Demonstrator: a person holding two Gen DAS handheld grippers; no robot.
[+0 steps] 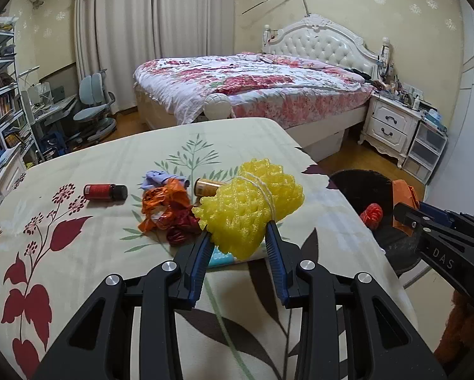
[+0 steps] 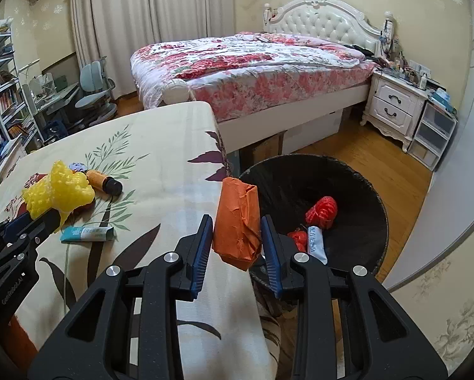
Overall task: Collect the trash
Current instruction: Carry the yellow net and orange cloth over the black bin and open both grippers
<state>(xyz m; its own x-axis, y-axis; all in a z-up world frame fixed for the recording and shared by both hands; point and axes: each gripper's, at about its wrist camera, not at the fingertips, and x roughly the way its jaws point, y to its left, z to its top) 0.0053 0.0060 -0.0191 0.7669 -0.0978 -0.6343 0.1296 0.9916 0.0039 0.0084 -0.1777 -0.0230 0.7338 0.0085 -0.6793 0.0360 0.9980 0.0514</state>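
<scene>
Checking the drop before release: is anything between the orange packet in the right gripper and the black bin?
Nothing visible. The right gripper holds the orange packet at the table edge, beside the open black bin. The bin's mouth is uncovered, with only a few red pieces and a tube lying inside.

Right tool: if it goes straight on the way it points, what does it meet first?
Probably the black bin: the right tool, shut on the orange packet, points over its near rim toward the trash inside. Depth is hard to judge.
</scene>
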